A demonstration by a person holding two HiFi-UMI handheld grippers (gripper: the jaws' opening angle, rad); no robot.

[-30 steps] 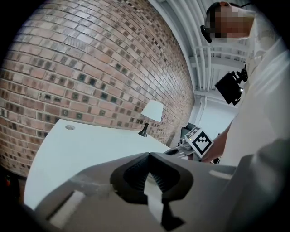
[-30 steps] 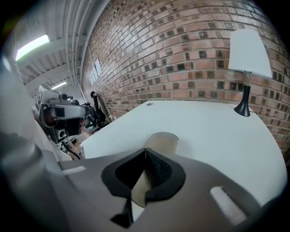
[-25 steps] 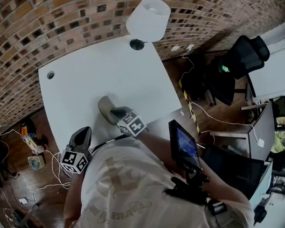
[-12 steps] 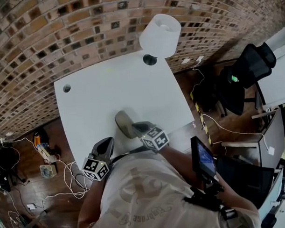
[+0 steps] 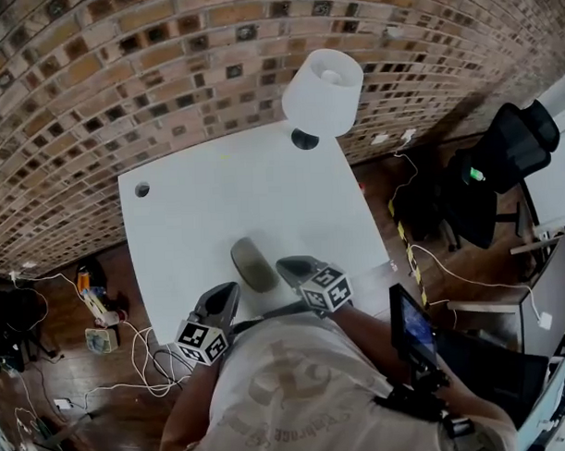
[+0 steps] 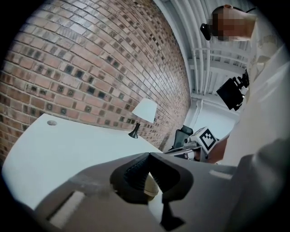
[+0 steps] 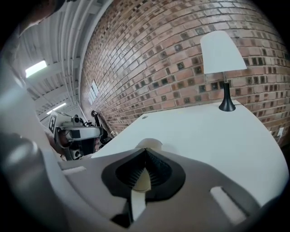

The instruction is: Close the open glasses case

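Lying closed, contents hidden, near the table's [image 5: 216,190] front edge, the glasses case [image 5: 254,264] sits between the left gripper [image 5: 226,291] and the right gripper [image 5: 287,265], both clenched on nothing.

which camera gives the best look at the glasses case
The head view: the whole glasses case lies on the white table, seen from above. The left gripper view shows only a pale sliver of it behind the shut left claw; the right gripper view only an edge past the shut right claw.
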